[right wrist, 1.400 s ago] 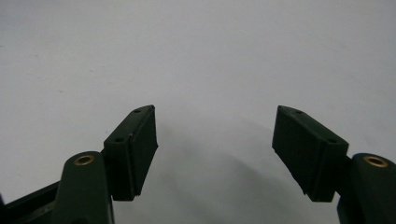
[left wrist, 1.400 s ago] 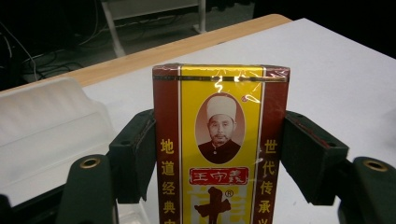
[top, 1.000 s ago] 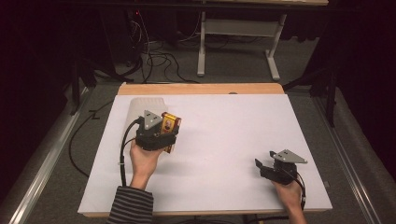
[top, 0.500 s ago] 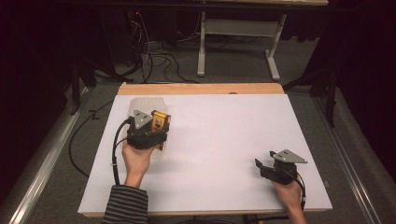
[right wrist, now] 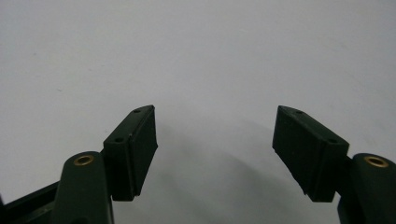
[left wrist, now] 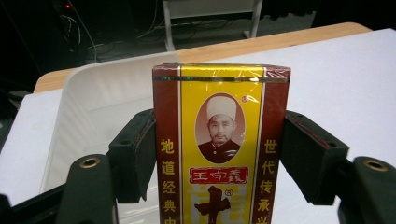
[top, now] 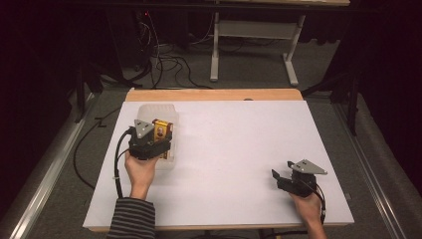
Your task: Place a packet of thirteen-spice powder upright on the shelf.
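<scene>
The left gripper (top: 158,135) pinches a yellow-and-red box (left wrist: 219,140) over the clear plastic bin (top: 155,110) (placing step, by the look of it). Next comes lowering and releasing. The right gripper (right wrist: 215,154) rests on the table (top: 239,149), jaws spread, empty.

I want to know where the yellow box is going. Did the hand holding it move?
Yes. The left gripper with the yellow box has gone left and away from the person, and now hangs over the clear plastic tub at the table's far-left corner.
</scene>
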